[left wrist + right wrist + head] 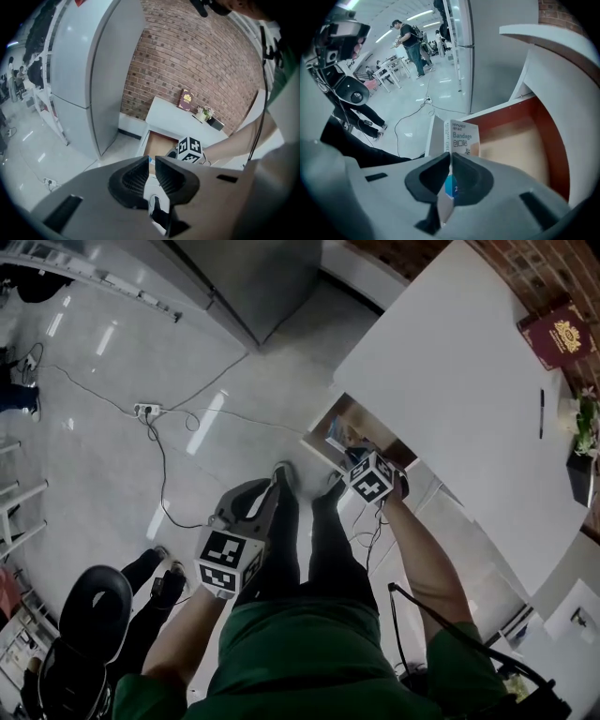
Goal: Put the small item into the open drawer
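Observation:
My right gripper (pixel 451 157) is shut on a small white bandage box (pixel 461 138), which sticks up between its pads. Just beyond the box lies the open drawer (pixel 515 140), with a wooden floor and red-brown walls. In the head view the right gripper's marker cube (pixel 372 476) hangs over the drawer (pixel 359 414) under the white table; its jaws are hidden below the cube. My left gripper (pixel 152 161) is lower left (pixel 281 472), short of the drawer (pixel 157 145). Its jaws stand a narrow gap apart with nothing between them.
The white table (pixel 450 381) carries a red book (pixel 555 337), a pen (pixel 541 413) and a small plant (pixel 583 423). A tall grey cabinet (pixel 93 79) stands left of the drawer. A power strip (pixel 145 410) with cables lies on the floor. A bystander (pixel 94 601) stands lower left.

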Action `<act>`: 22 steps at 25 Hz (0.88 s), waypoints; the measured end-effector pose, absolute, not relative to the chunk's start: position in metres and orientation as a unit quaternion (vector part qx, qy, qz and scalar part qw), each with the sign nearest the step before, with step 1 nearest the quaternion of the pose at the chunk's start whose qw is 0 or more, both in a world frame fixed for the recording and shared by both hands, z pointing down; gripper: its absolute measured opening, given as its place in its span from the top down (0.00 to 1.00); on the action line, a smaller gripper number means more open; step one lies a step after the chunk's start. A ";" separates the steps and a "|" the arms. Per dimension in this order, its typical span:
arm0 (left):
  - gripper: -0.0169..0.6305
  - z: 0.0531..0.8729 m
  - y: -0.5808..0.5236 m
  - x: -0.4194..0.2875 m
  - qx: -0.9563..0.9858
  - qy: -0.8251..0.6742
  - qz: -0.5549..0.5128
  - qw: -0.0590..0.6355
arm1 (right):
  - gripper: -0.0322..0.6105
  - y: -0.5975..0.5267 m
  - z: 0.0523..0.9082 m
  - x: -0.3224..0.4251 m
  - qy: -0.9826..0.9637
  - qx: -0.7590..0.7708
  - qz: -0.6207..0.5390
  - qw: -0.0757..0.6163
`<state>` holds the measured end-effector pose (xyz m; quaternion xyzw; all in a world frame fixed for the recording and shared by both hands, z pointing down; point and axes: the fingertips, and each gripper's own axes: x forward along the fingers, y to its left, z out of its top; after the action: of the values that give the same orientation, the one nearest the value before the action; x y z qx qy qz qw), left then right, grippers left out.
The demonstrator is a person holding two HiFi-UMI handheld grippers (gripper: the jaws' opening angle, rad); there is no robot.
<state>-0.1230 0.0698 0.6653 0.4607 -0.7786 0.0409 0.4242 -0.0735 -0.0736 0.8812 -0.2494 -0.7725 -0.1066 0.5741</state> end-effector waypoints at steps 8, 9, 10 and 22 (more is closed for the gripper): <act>0.92 0.683 0.085 -0.125 0.441 -0.783 0.035 0.437 | 0.91 -0.065 0.923 -0.082 -0.753 -0.258 -0.113 0.594; 0.92 0.685 0.086 -0.126 0.440 -0.784 0.034 0.437 | 0.91 -0.065 0.928 -0.082 -0.751 -0.258 -0.115 0.597; 0.92 0.686 0.087 -0.126 0.439 -0.784 0.033 0.438 | 0.91 -0.065 0.932 -0.082 -0.750 -0.257 -0.115 0.599; 0.92 0.709 0.093 -0.111 0.434 -0.776 0.031 0.457 | 0.80 -0.059 0.947 -0.090 -0.773 -0.239 -0.081 0.582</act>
<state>-0.1112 0.0928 0.7087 0.4336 -0.7762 0.0315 0.4566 -0.0903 -0.0591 0.9465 -0.2392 -0.7730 -0.0806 0.5820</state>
